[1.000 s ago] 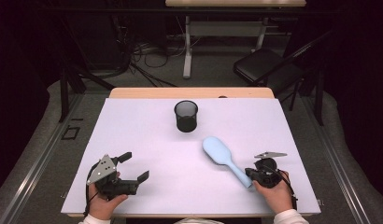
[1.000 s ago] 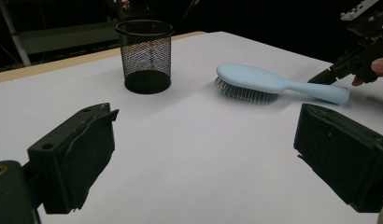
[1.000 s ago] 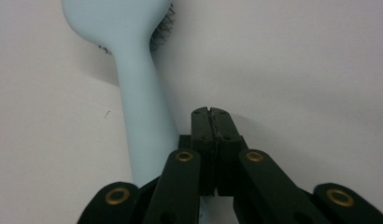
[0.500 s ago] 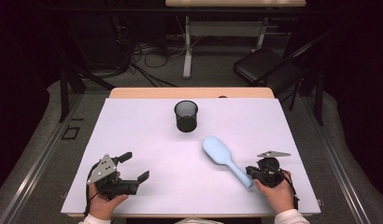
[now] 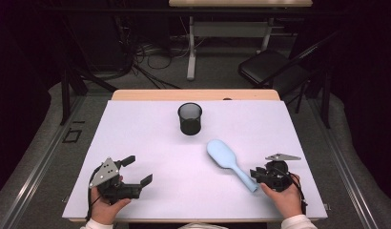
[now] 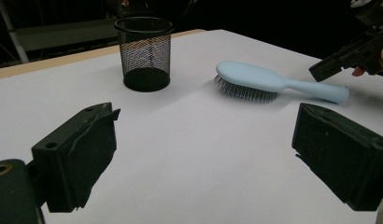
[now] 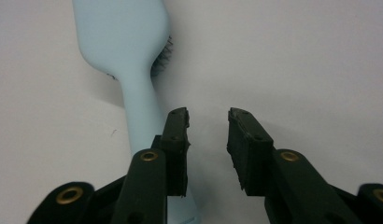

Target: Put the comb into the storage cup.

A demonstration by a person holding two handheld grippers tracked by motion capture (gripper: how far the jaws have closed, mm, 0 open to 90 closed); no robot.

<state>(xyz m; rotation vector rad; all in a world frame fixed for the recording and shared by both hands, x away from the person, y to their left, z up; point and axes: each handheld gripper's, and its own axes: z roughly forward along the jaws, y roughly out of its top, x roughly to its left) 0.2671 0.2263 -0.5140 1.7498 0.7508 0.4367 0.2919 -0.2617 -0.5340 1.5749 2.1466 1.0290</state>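
Grippers at the near table edge: left gripper [image 5: 134, 174] with jaws spread wide and nothing between them; right gripper [image 5: 256, 173] with jaws narrowly parted, just having opened, nothing between them, the handle end of the hairbrush [image 5: 229, 162] just beside its left jaw. Hairbrush lying bristles down on the white table [image 5: 136, 129], head pointing away. Farther back, upright black mesh cup [image 5: 190, 118].

This looks like a lab or test room. The worktop [image 5: 136, 143] has a plain white cover, the room behind is dark, and a pile of cables [image 5: 150, 50] lies on the grey floor by a folding chair [image 5: 272, 67].
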